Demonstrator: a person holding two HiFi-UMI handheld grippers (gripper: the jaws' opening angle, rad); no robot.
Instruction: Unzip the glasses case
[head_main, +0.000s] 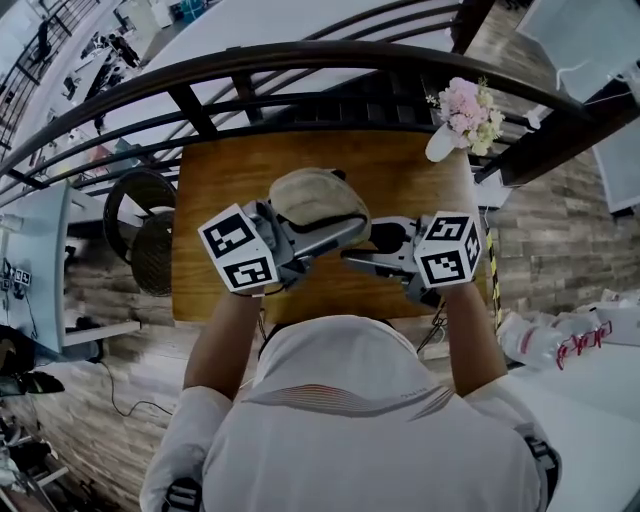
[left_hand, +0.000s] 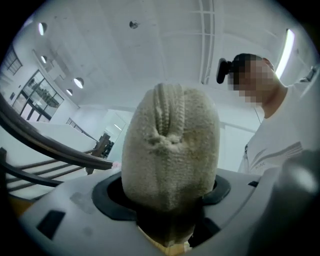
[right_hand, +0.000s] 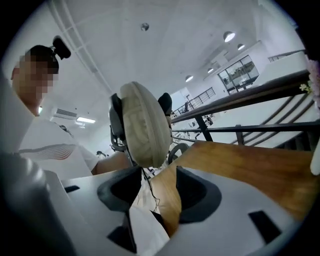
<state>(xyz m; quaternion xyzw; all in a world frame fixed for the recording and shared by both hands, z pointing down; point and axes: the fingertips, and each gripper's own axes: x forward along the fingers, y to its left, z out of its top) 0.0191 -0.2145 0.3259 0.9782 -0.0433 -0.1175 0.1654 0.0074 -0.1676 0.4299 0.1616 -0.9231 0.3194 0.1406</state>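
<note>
The left tool (left_hand: 169, 200) is clamping the beige glasses case (head_main: 315, 200) above the wooden worktop (head_main: 215, 180). The right tool (right_hand: 157, 187), half-open at the case's 4 o'clock, is straddling a thin cord (right_hand: 148, 176), probably the zip pull. It should pinch this squarely, then draw along the zip.

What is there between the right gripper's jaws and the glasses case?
Right gripper view: only a thin dark thread hangs from the glasses case into the gap between the parted jaws of the right gripper; the wooden table shows behind.
</note>
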